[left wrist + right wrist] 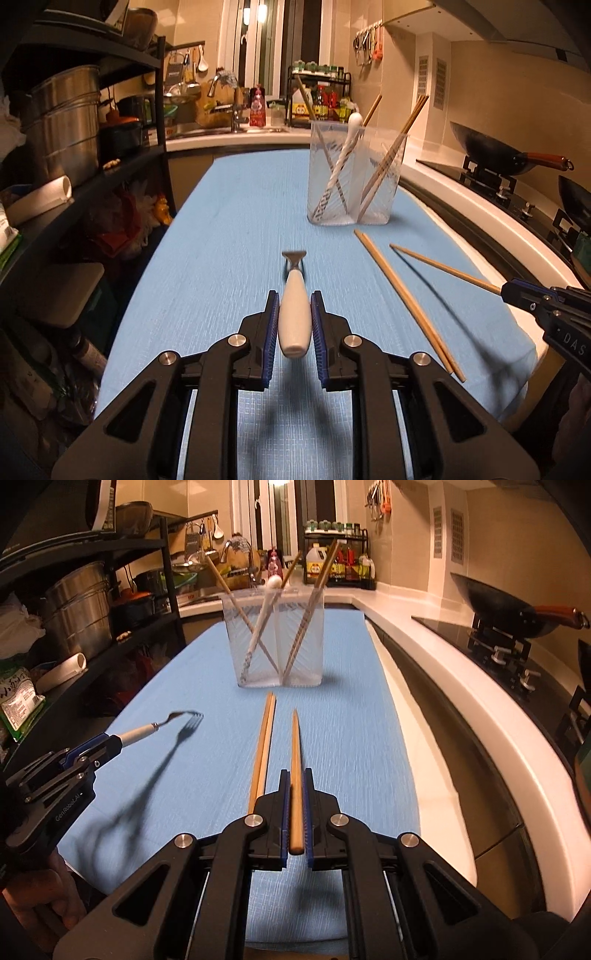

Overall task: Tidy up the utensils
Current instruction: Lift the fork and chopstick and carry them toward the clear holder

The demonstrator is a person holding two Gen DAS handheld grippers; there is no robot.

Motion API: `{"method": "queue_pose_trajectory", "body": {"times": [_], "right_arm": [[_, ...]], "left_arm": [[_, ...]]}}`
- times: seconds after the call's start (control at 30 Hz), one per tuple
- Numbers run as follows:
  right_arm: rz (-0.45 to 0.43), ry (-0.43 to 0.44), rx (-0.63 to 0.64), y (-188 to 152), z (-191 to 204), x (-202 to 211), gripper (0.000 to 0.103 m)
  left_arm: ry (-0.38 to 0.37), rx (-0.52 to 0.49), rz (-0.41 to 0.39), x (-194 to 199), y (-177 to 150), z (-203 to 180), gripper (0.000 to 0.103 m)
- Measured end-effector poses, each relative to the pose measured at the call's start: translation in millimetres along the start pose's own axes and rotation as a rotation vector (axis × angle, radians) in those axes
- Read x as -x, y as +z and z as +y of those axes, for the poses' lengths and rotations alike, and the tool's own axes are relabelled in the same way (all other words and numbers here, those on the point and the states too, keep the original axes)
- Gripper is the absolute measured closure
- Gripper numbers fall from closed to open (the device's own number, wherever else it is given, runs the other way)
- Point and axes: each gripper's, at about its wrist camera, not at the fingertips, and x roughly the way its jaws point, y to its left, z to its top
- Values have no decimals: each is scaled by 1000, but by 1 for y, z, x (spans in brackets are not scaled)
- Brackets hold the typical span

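Note:
My left gripper (294, 301) is shut on the white handle of a fork (294, 295), held above the blue cloth (229, 258) with its tines pointing forward. From the right wrist view the same fork (147, 733) sticks out of the left gripper (116, 744) at the left. My right gripper (294, 775) is shut on a single wooden chopstick (295, 760), lifted off the cloth. A pair of chopsticks (264, 738) lies on the cloth just left of it. A clear two-part holder (275, 638) stands ahead with chopsticks and a white-handled utensil inside.
A dark shelf rack (110, 155) with steel pots lines the left side. A white counter (461, 686) with a hob and wok (509, 609) runs along the right. The sink and bottles are at the back.

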Motion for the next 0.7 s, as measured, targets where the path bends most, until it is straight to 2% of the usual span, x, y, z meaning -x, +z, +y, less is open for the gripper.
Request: {"method": "queue_pose_trajectory", "body": {"times": [0.13,0.27,0.47,0.57,0.7], "right_arm": [[-40,0,11,15,-2,17,97],[-75,8,22,35,-1,33,97],[-106,27,39,68,3,51,97],[-100,29,58,79,7,59,97],[-90,36,55,89,8,68,97]], "left_arm": [[-9,1,-60,16,12,3,85],[-36,27,-84,26,29,12,86],[-79,87,-82,37,64,24,86],[-106,84,-60,41,80,23,86],[-128,65,-75,53,92,20,86]]}}
